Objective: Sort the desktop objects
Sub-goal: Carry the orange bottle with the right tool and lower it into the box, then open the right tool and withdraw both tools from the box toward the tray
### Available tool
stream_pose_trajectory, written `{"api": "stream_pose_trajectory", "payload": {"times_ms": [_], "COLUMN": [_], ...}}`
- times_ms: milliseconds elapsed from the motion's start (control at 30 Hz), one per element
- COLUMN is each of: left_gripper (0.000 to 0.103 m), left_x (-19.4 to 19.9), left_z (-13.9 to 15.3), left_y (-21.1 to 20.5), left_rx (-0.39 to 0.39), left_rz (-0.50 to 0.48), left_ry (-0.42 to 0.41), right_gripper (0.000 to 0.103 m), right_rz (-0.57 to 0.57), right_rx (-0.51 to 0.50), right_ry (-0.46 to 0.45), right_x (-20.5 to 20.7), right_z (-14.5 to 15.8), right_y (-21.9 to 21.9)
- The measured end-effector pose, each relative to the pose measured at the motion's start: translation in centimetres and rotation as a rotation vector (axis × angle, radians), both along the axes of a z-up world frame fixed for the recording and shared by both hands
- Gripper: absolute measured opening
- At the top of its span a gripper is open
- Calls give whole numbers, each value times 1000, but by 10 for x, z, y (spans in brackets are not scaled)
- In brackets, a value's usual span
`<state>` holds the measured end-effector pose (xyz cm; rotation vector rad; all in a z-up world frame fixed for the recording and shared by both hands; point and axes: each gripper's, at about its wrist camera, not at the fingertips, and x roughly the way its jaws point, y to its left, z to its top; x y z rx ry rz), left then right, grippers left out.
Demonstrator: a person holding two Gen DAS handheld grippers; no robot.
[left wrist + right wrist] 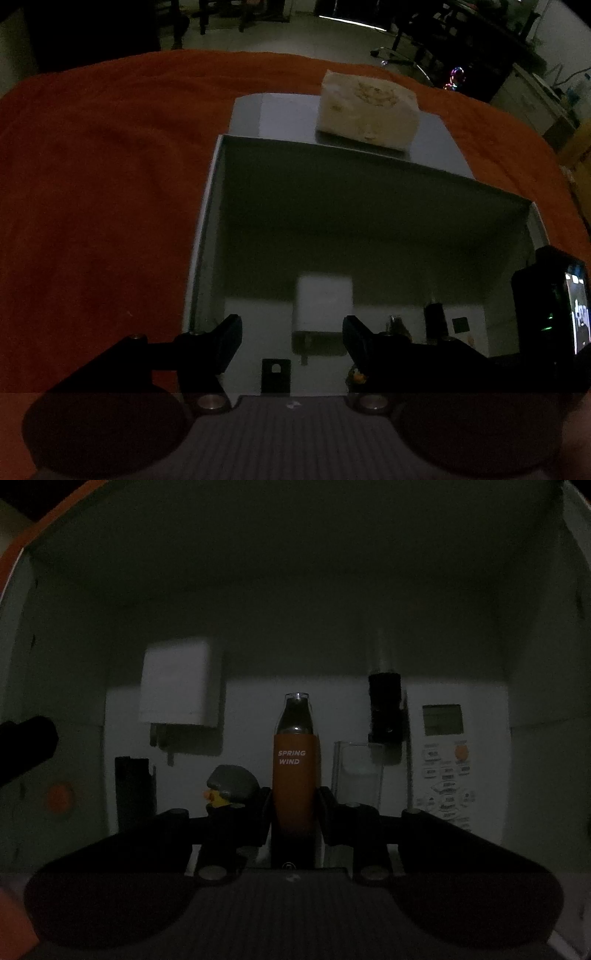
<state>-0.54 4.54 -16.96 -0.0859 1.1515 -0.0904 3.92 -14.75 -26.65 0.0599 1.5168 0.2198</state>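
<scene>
An open grey box (pixel 207 221) stands on an orange cloth (pixel 92 166). My left gripper (pixel 291 325) hovers over the box's near edge, open, with nothing between its fingers; a white charger (pixel 323 306) lies on the box floor below it. Inside the box, my right gripper (pixel 295 794) points down and is shut on an orange bottle (pixel 295 768) marked "SPRING WIND", which has a clear cap. On the floor around it lie the white charger (pixel 177 683), a rubber duck (pixel 225 790), a black clip (pixel 384 709), a clear case (pixel 356 771) and a white remote control (pixel 445 764).
Behind the box lies its grey lid (pixel 280 114), and a pale wrapped block (pixel 365 107) sits on it. The right-hand device with a lit screen (pixel 554 306) shows at the box's right wall. A black item (pixel 133 790) stands by the left wall. The room beyond is dim.
</scene>
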Motion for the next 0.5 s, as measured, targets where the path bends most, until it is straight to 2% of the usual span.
{"api": "stream_pose_trajectory", "payload": {"times_ms": [200,500], "left_gripper": [56,56], "left_x": [-1,-6], "left_z": [1,11], "left_y": [-3,-6], "left_rx": [-7,-22], "left_rz": [-16,-31], "left_ry": [0,-5], "right_gripper": [30,30], "right_rz": [-24,-33], "right_rx": [20,104], "right_ry": [21,1], "right_x": [-1,7], "right_z": [3,50], "right_y": [-2,-21]}}
